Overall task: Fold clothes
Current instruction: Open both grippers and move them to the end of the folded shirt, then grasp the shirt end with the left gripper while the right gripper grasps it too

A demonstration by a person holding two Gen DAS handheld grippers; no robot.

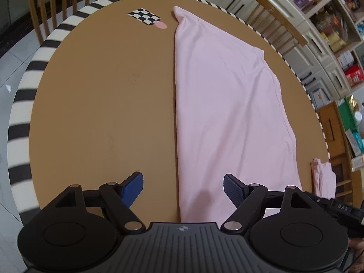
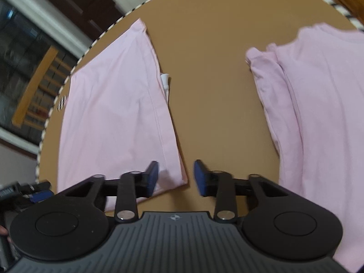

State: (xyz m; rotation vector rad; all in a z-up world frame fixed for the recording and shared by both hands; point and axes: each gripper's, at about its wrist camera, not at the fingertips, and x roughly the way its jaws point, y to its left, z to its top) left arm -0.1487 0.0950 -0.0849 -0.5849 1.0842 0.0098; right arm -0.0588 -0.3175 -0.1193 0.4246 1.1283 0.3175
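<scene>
Pink cotton fills most of what I see through the left wrist camera: a folded pink garment [image 1: 229,104] lies flat on the brown round table [image 1: 102,95], on its right half, with one straight folded edge running down the middle of the picture. My left gripper [image 1: 183,187] hangs above the near end of that edge, its jaws wide apart and holding nothing; the blue pad [image 1: 234,190] on the right finger is over the cloth, and the other pad is over bare table. Far away on the table there is a checkered marker [image 1: 144,16] with a small pink tag [image 1: 161,25] touching its corner. At the right rim I see a second small pink piece [image 1: 323,177]. A wooden chair [image 1: 279,27] stands behind the table.

Through the right wrist camera, the same folded garment [image 2: 113,113] lies at the left, near the striped table rim [image 2: 75,66]. A white label [image 2: 165,80] sticks out at its inner edge. My right gripper [image 2: 175,177] is also open and empty, above the garment's near corner. Another pink garment [image 2: 318,113] lies at the right, well apart from the first, with bare table [image 2: 216,91] between them.
</scene>
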